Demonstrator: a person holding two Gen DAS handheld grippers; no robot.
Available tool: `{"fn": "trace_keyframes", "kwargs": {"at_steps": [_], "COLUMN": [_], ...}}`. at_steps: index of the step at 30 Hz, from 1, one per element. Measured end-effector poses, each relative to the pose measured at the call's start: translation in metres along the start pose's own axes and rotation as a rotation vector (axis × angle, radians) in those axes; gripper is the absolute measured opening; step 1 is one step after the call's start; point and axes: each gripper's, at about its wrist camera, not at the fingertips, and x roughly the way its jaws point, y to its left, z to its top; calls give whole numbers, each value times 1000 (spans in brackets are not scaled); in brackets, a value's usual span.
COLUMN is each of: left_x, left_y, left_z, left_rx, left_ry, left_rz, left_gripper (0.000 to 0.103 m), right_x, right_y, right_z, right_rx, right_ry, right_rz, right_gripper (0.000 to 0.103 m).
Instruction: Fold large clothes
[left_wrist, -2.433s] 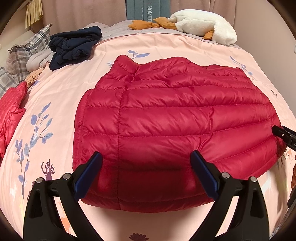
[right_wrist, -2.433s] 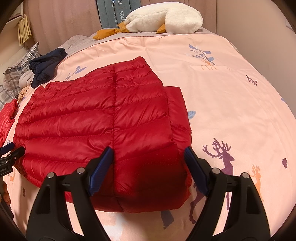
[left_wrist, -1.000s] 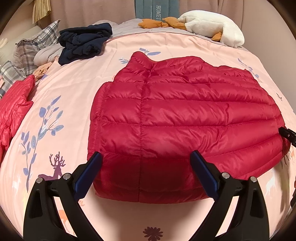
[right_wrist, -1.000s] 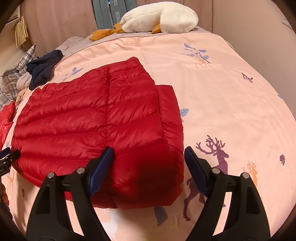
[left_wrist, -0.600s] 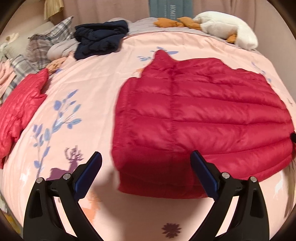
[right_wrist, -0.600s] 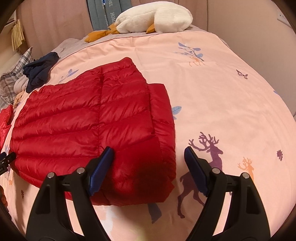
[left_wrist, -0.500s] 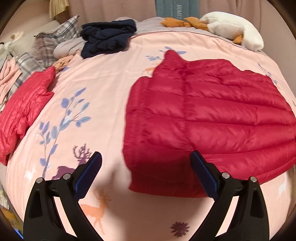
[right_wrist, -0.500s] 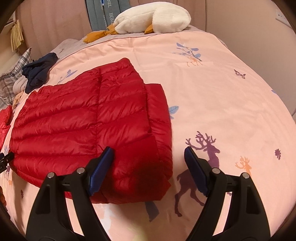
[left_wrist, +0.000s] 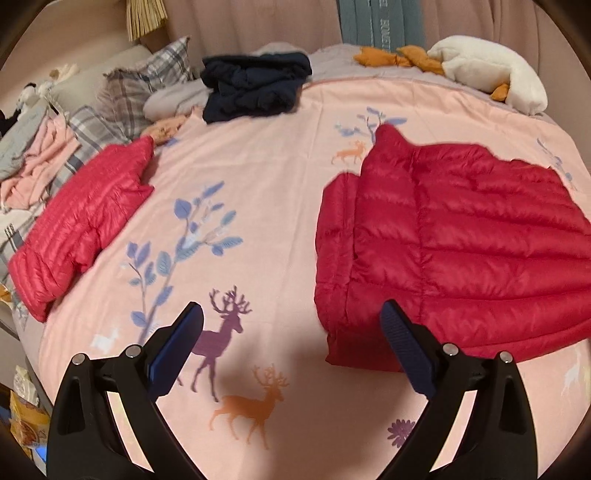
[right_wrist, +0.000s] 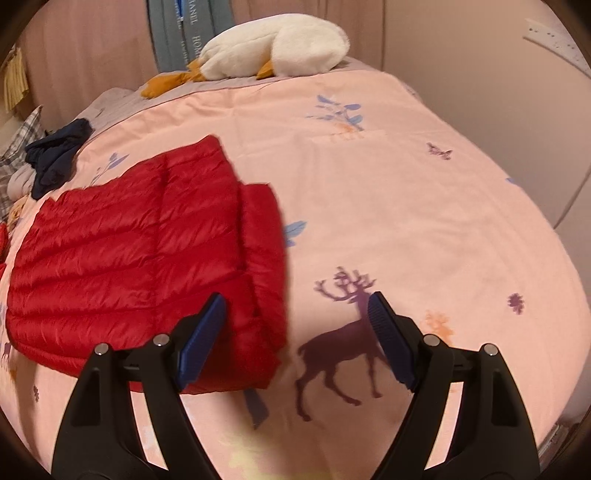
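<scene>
A folded dark red puffer jacket (left_wrist: 450, 236) lies flat on the pink bedspread (left_wrist: 258, 177). It also shows in the right wrist view (right_wrist: 140, 251), at the left. My left gripper (left_wrist: 291, 347) is open and empty, above the bedspread to the left of the jacket's near corner. My right gripper (right_wrist: 295, 332) is open and empty, over the jacket's right edge and the bare bedspread (right_wrist: 406, 206) beside it. A second, brighter red puffer jacket (left_wrist: 81, 221) lies crumpled at the bed's left edge.
A dark navy garment (left_wrist: 255, 88) lies at the far side, near plaid pillows (left_wrist: 147, 88) and a pile of pink clothes (left_wrist: 33, 162). A white plush duck (right_wrist: 273, 48) lies at the head of the bed. A wall (right_wrist: 498, 92) runs along the right.
Both grippers have swung outward off the jacket: the left one leftward, bringing the second red jacket into view, the right one rightward over the bedspread. The folded jacket has not moved.
</scene>
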Motion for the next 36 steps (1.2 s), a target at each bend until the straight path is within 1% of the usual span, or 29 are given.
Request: {"fn": "trace_keyframes", "kwargs": {"at_steps": [3, 5, 6, 8, 10, 11, 14, 17, 21, 24, 29, 31, 35, 36], "left_x": [-22, -37, -49, -70, -89, -102, -129, -151, -173, -182, -193, -199, -205, -204], "left_y": [1, 0, -2, -5, -10, -13, -19, -24, -31, -37, -37, -38, -43, -43], "left_z": [7, 12, 16, 24, 27, 30, 32, 32, 28, 27, 24, 22, 17, 16], "left_rx": [10, 15, 19, 27, 34, 37, 33, 17, 21, 32, 26, 24, 37, 39], "left_ry": [-52, -85, -110, -149, -182, -206, -232, -239, -239, -215, -205, -204, -204, -199], "left_rz": [2, 2, 2, -13, -27, -48, -116, -175, -203, -192, -231, -227, -224, -225], "left_gripper": [97, 97, 99, 100, 102, 102, 102, 102, 102, 102, 102, 102, 102, 102], "right_x": [-21, -42, -57, -81, -109, -121, -149, -173, -198, -212, -223, -225, -222, -217], "right_y": [-2, 1, 4, 10, 19, 23, 34, 47, 61, 71, 81, 85, 94, 98], "right_z": [7, 13, 16, 23, 30, 32, 36, 33, 25, 19, 13, 11, 5, 2], "right_rx": [-11, -30, -42, -57, -68, -74, -92, -112, -142, -169, -189, -194, -218, -224], "right_ry": [-44, -93, -128, -176, -217, -225, -231, -248, -274, -264, -243, -233, -203, -183], "right_rz": [-24, -24, -17, -3, 37, 70, 124, 164, 208, 238, 279, 299, 312, 316], "right_gripper": [82, 90, 91, 100, 101, 101, 101, 101, 101, 101, 101, 101, 101, 101]}}
